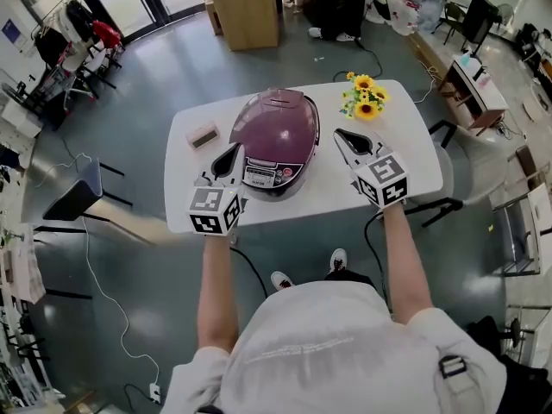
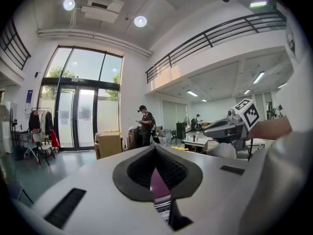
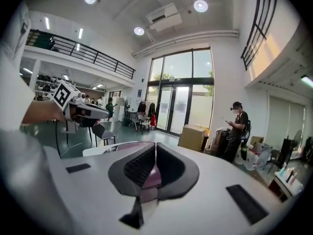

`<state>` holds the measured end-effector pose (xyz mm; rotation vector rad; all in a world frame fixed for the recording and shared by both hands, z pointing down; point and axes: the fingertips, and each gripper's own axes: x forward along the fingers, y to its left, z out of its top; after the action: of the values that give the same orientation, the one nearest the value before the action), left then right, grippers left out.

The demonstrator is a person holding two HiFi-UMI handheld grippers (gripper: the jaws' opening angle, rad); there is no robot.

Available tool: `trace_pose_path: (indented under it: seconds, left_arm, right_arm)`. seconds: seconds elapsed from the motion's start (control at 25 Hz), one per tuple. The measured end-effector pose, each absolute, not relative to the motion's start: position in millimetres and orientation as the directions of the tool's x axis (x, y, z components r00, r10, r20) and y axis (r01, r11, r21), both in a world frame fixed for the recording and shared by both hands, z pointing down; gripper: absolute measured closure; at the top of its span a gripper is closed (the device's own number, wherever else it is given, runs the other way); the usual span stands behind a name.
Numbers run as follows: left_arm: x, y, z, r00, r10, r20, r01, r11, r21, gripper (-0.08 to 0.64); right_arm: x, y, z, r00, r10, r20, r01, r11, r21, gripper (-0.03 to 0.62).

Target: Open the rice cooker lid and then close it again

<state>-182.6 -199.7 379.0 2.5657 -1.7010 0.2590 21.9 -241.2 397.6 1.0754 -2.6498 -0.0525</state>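
A purple rice cooker (image 1: 276,132) with a silver control panel (image 1: 259,176) sits with its lid down in the middle of the white table (image 1: 405,136). My left gripper (image 1: 231,155) hovers above the cooker's front left edge, jaws shut and empty. My right gripper (image 1: 345,134) hangs just right of the cooker, also shut on nothing. In the left gripper view the closed jaws (image 2: 156,151) leave a slit showing a purple strip of cooker (image 2: 157,185), and the right gripper (image 2: 208,129) floats beyond. The right gripper view shows its shut jaws (image 3: 155,148) over the purple lid (image 3: 151,173).
Yellow sunflowers (image 1: 365,95) stand at the table's back right, and a small box (image 1: 203,135) lies left of the cooker. A dark chair (image 1: 73,198) stands left of the table, a cardboard crate (image 1: 246,7) beyond it. A person (image 2: 145,126) stands far off.
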Motion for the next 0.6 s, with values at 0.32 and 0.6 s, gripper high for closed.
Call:
trace_pose_path:
  seconds: [0.32,0.6]
  left_arm:
    - [-166,-209,355,0.371,-0.92,0.126,-0.921,-0.382,-0.078,0.545]
    - [-165,-212,336,0.351,-0.932,0.093,-0.926,-0.36,-0.114,0.545]
  right_arm:
    - [38,-245,361,-0.668,-0.716,0.203,-0.672,0.698,0.248,0.568]
    - [34,-245,339,-0.683,-0.71,0.172,-0.663,0.702,0.261,0.568]
